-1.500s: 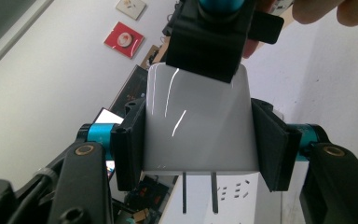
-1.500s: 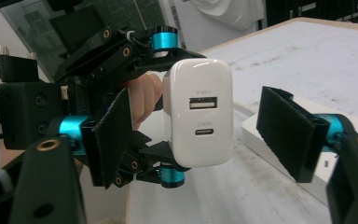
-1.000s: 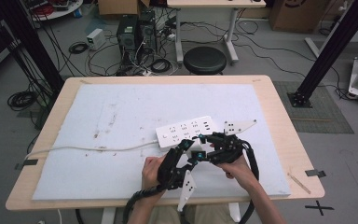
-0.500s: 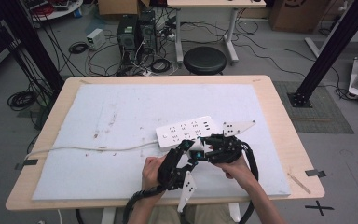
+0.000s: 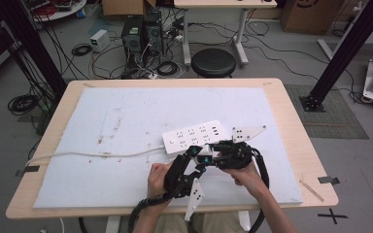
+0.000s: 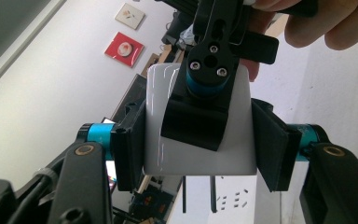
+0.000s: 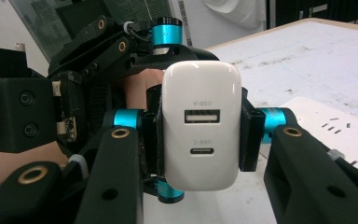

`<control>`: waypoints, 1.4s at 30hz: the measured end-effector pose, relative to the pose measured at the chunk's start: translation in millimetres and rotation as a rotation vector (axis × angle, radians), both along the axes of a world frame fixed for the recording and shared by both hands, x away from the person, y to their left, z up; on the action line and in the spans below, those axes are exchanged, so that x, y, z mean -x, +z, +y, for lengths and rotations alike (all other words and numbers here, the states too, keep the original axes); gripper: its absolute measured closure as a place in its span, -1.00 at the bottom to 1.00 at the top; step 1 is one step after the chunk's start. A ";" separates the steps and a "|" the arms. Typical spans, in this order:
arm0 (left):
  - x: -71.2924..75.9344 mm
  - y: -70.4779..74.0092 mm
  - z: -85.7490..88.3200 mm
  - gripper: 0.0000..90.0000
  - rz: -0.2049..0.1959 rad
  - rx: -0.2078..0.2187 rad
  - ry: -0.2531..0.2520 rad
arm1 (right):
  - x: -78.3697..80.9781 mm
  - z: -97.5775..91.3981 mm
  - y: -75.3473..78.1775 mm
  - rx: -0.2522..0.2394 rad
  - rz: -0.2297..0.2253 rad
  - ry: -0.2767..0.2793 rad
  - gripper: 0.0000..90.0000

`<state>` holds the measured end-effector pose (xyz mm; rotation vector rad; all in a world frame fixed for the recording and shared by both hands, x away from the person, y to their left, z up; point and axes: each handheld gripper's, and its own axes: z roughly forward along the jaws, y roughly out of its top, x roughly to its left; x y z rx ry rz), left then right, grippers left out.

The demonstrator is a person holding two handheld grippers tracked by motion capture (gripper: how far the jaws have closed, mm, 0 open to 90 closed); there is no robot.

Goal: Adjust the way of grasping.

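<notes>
Lying on a white-padded table [image 5: 126, 121], the power strip [image 5: 195, 136] waiting just beyond both grippers. Left gripper [image 5: 190, 162] clamping the white charger [image 7: 201, 126] by its sides; right gripper [image 5: 212, 158], jaws having just been closing, now pinching it crosswise too. Handover seemingly midway, with plugging into the strip remaining.
</notes>
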<state>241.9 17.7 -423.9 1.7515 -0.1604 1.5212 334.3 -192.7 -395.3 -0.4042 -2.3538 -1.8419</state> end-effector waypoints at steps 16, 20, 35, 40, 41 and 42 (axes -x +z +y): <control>-0.7 -1.9 -1.1 -0.06 0.025 -0.007 -0.002 | 0.9 0.0 -4.4 0.005 0.004 -0.018 0.40; -1.3 -1.7 -1.8 -0.06 0.033 -0.008 0.002 | 0.7 -0.5 -5.0 0.001 0.014 -0.021 0.40; -7.7 -0.7 -2.3 -0.52 0.120 0.012 -0.029 | 0.4 -0.9 -5.7 0.016 0.014 -0.036 0.40; -7.9 2.5 -0.2 -0.54 0.141 0.031 -0.069 | -1.0 -1.5 -6.3 0.006 0.008 -0.026 0.40; -7.9 2.5 -0.2 -0.54 0.141 0.031 -0.069 | -1.0 -1.5 -6.3 0.006 0.008 -0.026 0.40; -6.9 3.7 0.0 -0.55 0.160 0.040 -0.096 | -0.7 -2.3 -6.2 0.002 -0.002 -0.032 0.40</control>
